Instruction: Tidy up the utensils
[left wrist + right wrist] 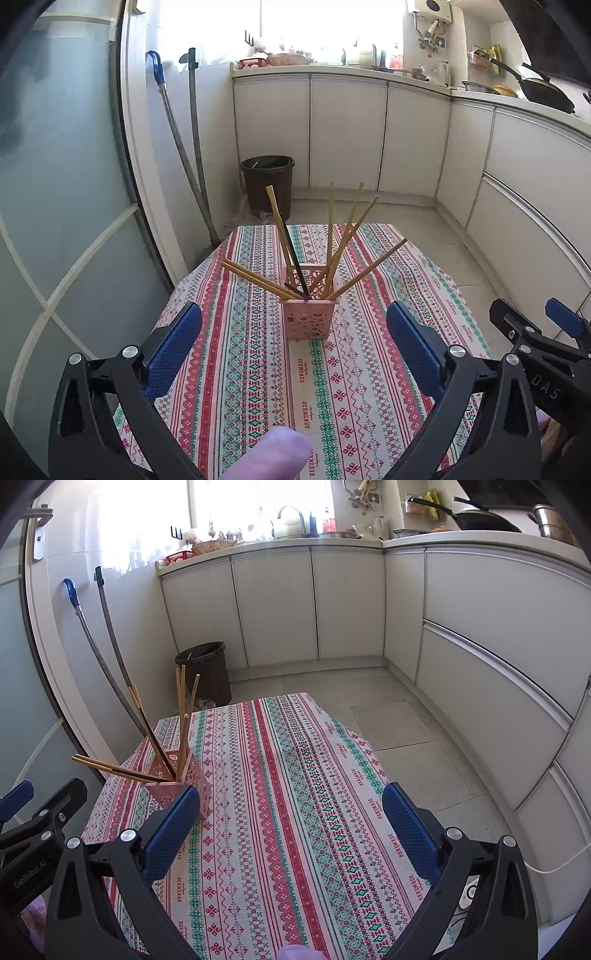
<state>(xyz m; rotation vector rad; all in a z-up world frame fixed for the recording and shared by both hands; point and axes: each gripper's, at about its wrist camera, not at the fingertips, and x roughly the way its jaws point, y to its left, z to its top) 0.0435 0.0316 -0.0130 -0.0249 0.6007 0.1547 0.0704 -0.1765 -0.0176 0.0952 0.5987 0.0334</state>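
On tablecloth (236, 369): chopsticks (341, 254) in pink basket (308, 321), both claws empty

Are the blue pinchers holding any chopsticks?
No. The left tool and right tool are open and empty. The chopsticks stand in the pink basket.

The pink holder (308, 318) with splayed chopsticks (354, 254) stands mid-table (236, 369), directly ahead of the spread left tongs (294, 343); cloth beside it lies bare.
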